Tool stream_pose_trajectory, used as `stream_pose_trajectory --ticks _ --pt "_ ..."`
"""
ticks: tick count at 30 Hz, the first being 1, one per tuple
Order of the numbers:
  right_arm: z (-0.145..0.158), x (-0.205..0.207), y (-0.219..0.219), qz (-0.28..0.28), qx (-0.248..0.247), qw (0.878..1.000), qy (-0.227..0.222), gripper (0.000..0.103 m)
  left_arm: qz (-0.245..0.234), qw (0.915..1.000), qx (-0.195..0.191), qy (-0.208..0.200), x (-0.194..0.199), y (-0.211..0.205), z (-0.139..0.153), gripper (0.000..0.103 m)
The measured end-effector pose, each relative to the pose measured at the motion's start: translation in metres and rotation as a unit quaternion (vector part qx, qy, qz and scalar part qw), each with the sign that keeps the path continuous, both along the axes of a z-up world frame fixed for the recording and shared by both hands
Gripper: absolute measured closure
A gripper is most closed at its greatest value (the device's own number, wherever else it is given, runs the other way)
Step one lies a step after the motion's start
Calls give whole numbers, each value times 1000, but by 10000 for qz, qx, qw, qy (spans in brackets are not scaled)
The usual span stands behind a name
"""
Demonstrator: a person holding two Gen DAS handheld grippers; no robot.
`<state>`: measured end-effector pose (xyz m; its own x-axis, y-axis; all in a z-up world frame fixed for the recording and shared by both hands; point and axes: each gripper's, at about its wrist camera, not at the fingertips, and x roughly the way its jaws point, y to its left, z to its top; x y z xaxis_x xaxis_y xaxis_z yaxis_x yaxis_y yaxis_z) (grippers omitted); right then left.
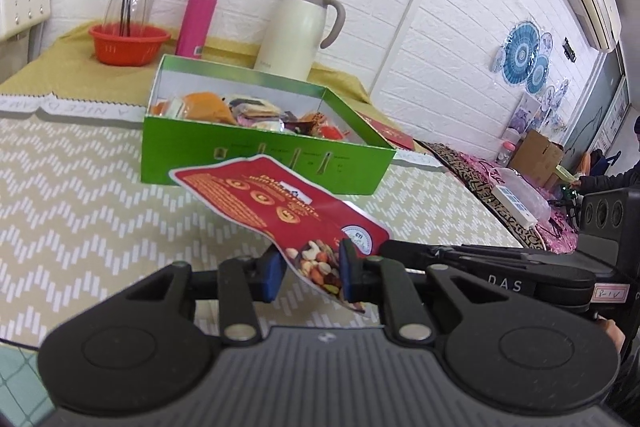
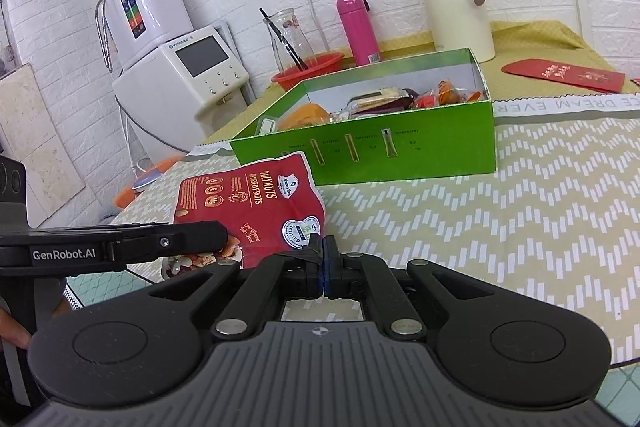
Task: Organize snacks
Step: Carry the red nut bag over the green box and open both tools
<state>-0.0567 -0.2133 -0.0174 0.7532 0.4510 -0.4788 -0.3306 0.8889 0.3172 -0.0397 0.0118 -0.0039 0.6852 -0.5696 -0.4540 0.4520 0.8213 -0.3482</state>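
Note:
A red packet of nuts and dried fruit hangs tilted just above the zigzag tablecloth, in front of the green box. My left gripper is shut on its lower end, blue pads pressing on the nut picture. My right gripper is shut on the packet's corner by the round seal. In the left wrist view the right gripper comes in from the right. In the right wrist view the left gripper comes in from the left. The open green box holds several wrapped snacks.
Behind the box stand a cream jug, a pink bottle and a red basket with a glass carafe. A red envelope lies at the back right. White appliances stand past the table's left edge. A person sits far right.

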Motion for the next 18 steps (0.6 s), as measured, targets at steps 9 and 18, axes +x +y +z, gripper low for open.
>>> stream_pose_trajectory --ticks 9,18 --pt "6 -3 2 -85 -66 9997 -235 101 -110 9995 127 -273 1 -4 9 90" --pt "15 10 -1 -311 -147 9983 -466 101 -246 9975 245 -619 22 -16 22 90"
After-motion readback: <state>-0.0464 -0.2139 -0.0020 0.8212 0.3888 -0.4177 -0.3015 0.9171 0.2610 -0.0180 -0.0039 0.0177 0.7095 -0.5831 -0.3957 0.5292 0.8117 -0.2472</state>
